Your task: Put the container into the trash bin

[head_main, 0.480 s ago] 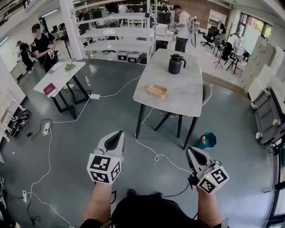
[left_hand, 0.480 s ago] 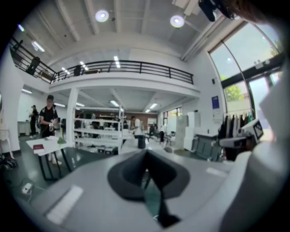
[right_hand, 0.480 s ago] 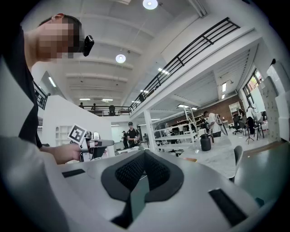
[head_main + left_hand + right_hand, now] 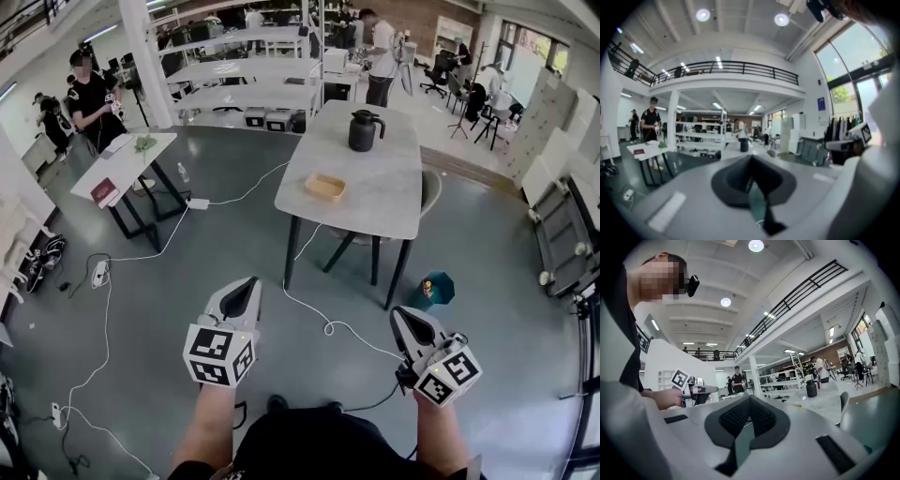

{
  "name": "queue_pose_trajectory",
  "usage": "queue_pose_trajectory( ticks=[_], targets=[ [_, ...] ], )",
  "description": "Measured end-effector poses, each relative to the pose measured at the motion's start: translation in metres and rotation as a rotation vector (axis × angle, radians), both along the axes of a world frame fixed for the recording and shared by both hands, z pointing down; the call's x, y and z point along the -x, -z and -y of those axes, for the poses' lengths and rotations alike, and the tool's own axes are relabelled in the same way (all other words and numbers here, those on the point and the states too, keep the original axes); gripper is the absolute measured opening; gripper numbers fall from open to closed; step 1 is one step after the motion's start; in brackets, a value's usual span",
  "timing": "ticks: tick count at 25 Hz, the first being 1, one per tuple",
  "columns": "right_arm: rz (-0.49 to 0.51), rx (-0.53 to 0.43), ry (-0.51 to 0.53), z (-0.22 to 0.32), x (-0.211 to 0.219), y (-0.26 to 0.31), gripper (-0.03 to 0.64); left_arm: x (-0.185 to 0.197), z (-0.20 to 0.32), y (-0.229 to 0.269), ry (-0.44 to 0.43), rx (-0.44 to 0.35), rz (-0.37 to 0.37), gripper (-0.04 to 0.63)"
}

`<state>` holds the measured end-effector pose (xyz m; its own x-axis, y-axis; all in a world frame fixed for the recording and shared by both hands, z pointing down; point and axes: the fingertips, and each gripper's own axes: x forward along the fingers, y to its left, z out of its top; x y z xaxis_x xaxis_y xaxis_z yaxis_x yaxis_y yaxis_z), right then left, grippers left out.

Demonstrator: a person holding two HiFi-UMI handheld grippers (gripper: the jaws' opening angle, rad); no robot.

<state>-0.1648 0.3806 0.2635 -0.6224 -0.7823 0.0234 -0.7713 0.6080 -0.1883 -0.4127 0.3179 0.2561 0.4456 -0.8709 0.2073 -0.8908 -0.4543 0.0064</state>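
A shallow tan container (image 4: 324, 187) lies on the grey table (image 4: 380, 192), in front of a black jug (image 4: 364, 130). A small teal bin (image 4: 437, 292) stands on the floor by the table's near right leg. My left gripper (image 4: 247, 287) is held low at the lower left, well short of the table, shut and holding nothing. My right gripper (image 4: 404, 317) is at the lower right, near the bin, also shut and holding nothing. In the left gripper view the jaws (image 4: 751, 157) meet, and the jug (image 4: 744, 144) shows far off. The right gripper view shows closed jaws (image 4: 749, 397) and the jug (image 4: 811, 388).
White cables (image 4: 328, 328) trail over the grey floor between me and the table. A chair (image 4: 429, 190) stands behind the table. A small side table (image 4: 131, 159) with a red book (image 4: 104, 192) stands at the left. People stand by shelves at the back.
The table, jug and container sit slightly higher and further left in the head view. Both grippers hold the same places and stay shut.
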Motion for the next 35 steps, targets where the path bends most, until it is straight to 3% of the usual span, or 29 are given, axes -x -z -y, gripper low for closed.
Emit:
queue_pose_trajectory(
  ticks=[8,17,25,35],
  targets=[
    [0.046,0.017,0.021,-0.020,-0.037,-0.002,-0.006,-0.041,-0.021,-0.008,-0.009,-0.002,0.007,0.008],
    [0.063,0.092,-0.011,-0.007,-0.064,-0.024,-0.006,-0.039,-0.011,-0.020,0.025,0.027,0.015,0.008],
    [0.044,0.120,0.013,0.049,-0.038,-0.031,-0.006,-0.030,0.042,-0.025,0.011,0.026,-0.024,0.008],
    [0.011,0.123,0.012,0.150,0.023,-0.024,-0.006,0.019,0.146,-0.031,-0.009,0.028,-0.042,0.008]
  ],
)
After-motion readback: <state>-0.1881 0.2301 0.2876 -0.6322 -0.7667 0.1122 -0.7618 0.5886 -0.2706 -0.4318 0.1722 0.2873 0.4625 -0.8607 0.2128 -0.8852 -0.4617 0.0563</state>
